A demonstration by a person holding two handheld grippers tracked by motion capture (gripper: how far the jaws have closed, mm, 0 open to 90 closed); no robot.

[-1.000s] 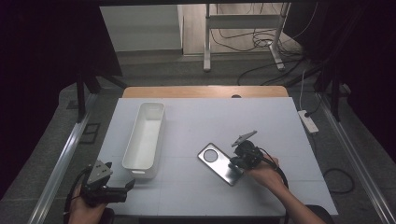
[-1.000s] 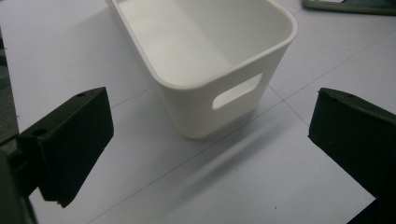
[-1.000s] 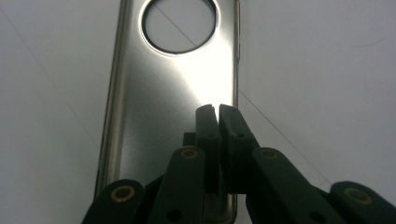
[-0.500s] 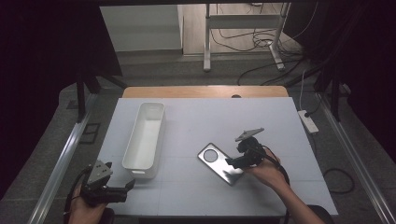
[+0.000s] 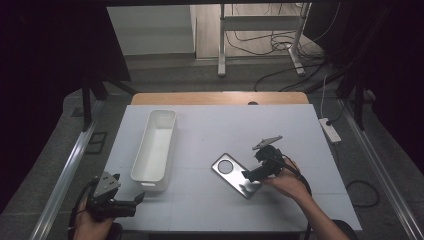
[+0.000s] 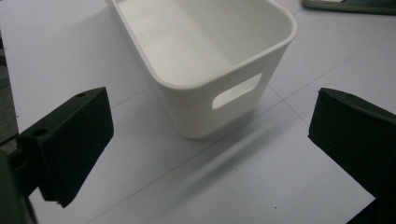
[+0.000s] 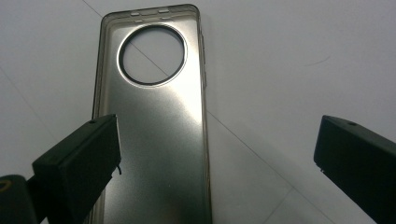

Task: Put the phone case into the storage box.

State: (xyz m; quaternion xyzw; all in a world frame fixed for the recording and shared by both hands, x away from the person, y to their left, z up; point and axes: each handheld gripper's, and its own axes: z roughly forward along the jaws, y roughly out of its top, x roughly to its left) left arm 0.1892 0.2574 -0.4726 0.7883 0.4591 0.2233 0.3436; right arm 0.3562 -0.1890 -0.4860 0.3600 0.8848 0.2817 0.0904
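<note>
The white tabletop (image 5: 210, 130) carries a long white plastic bin with cut-out handles (image 5: 155, 150), lying left of centre. Right of it, apart, a translucent grey phone case with a round camera hole (image 5: 237, 175) lies flat, inside up. The right tongs (image 5: 248, 176) sit low over its near end, having just been opening, jaws wide; whether they touch it is unclear. The left tongs (image 5: 137, 200) gape wide, empty, facing the bin's end.
</note>
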